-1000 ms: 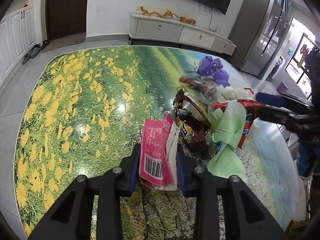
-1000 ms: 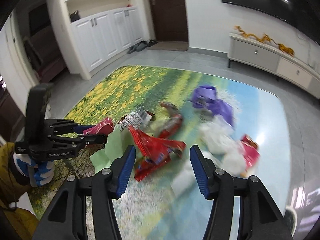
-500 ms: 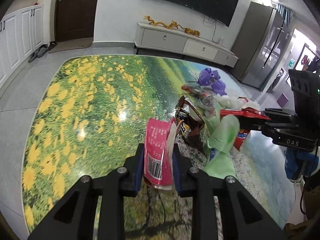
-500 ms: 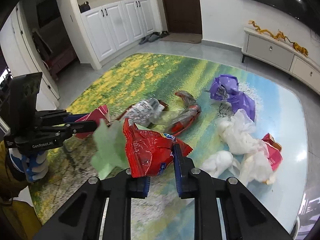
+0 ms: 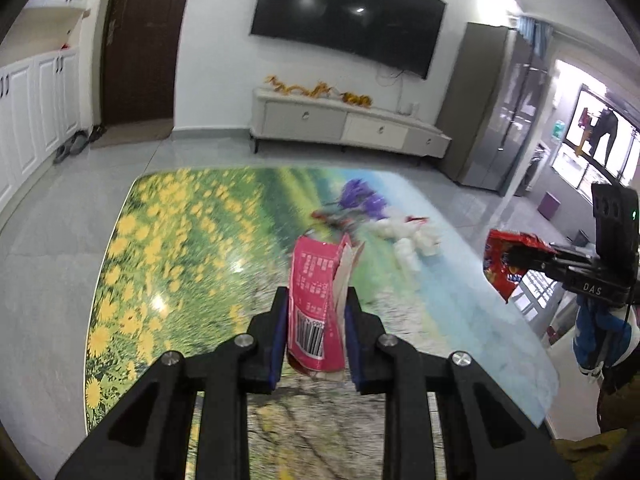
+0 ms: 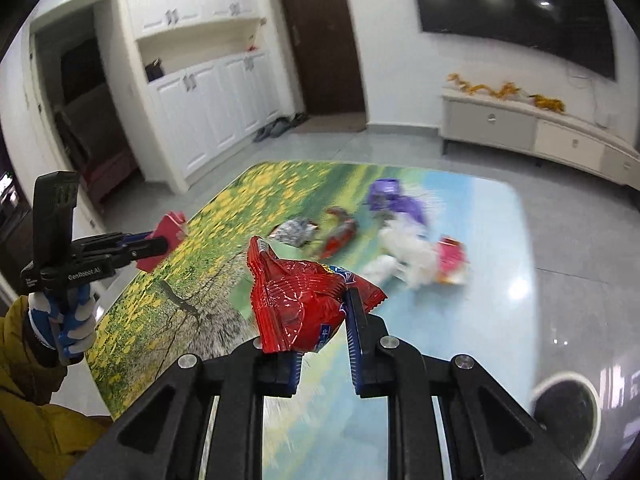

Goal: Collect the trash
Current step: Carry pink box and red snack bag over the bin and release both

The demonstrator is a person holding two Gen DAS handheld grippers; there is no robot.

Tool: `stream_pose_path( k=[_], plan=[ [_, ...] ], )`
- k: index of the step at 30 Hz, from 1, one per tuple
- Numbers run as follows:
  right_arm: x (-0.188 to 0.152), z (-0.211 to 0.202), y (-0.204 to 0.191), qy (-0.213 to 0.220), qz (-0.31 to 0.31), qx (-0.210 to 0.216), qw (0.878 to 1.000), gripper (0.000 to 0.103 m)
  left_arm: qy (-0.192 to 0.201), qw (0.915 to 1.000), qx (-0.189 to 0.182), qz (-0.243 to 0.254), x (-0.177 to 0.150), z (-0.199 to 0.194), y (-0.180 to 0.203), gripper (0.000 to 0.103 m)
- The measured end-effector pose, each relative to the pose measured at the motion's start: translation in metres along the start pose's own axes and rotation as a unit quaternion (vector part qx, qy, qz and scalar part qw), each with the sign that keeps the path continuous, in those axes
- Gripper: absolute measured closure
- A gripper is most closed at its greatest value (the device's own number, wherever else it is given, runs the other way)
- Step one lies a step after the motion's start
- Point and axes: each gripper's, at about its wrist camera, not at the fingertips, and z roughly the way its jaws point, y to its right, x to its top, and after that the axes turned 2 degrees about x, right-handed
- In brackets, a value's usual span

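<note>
**Both grippers hold wrappers above the table**

The left gripper (image 5: 316, 328) is clamped on a pink packet (image 5: 316, 304), which stands upright between the blue pads with its barcode facing the camera and a pale inner flap showing along its right edge. The packet is lifted clear of the table (image 5: 168, 240), a glossy top printed with yellow flowers and a green meadow.

The right gripper (image 6: 322, 344) has just been closing, and its jaws now pinch a crumpled red snack bag (image 6: 300, 300). The bag bulges up and to the left of the pads, off the surface. From the left wrist view the same red bag hangs at the right edge of the table, held by the other gripper.

The remaining trash lies in a loose cluster toward the far side of the table: a purple wrapper (image 6: 394, 198) farthest back, white crumpled tissue (image 6: 408, 252) just in front of it, a small red-and-pink packet (image 6: 452, 258) beside the tissue, a dark red wrapper (image 6: 340, 234), and a silvery wrapper (image 6: 294, 232) to its left. A pale green scrap (image 6: 242, 300) lies on the table just behind the red bag. These items are blurred.

A gloved hand (image 6: 66, 320) in a yellow sleeve (image 6: 28, 408) grips the left tool's handle.
</note>
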Motion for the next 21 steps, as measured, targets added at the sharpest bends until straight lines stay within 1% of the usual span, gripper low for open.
stream_pose_path(
  k=[3, 6, 9, 12, 16, 18, 19, 21],
  plan=[
    [-0.020, -0.038, 0.014, 0.019, 0.023, -0.031, 0.999, 0.085, 0.012, 0.9996, -0.016, 0.019, 0.006, -0.011, 0.022, 0.079],
    [-0.045, -0.074, 0.036, 0.037, 0.057, -0.061, 0.996, 0.084, 0.014, 0.9986, -0.038, 0.035, 0.012, -0.012, 0.047, 0.079],
    [-0.067, -0.102, 0.058, 0.053, 0.086, -0.086, 0.991, 0.084, 0.009, 0.9967, -0.065, 0.049, 0.020, -0.006, 0.075, 0.079],
    [-0.090, -0.130, 0.086, 0.072, 0.119, -0.111, 0.984, 0.084, -0.002, 0.9934, -0.089, 0.072, 0.028, 0.006, 0.113, 0.079],
    [-0.121, -0.157, 0.125, 0.091, 0.161, -0.143, 0.972, 0.084, -0.025, 0.9861, -0.121, 0.112, 0.042, 0.032, 0.172, 0.079],
    [-0.136, -0.166, 0.150, 0.100, 0.190, -0.162, 0.963, 0.084, -0.037, 0.9796, -0.137, 0.142, 0.052, 0.051, 0.211, 0.079],
    [-0.143, -0.168, 0.161, 0.101, 0.201, -0.170, 0.959, 0.084, -0.041, 0.9773, -0.141, 0.153, 0.054, 0.058, 0.225, 0.079],
    [-0.155, -0.169, 0.189, 0.100, 0.226, -0.188, 0.951, 0.083, -0.054, 0.9699, -0.154, 0.181, 0.062, 0.082, 0.267, 0.079]
  ],
)
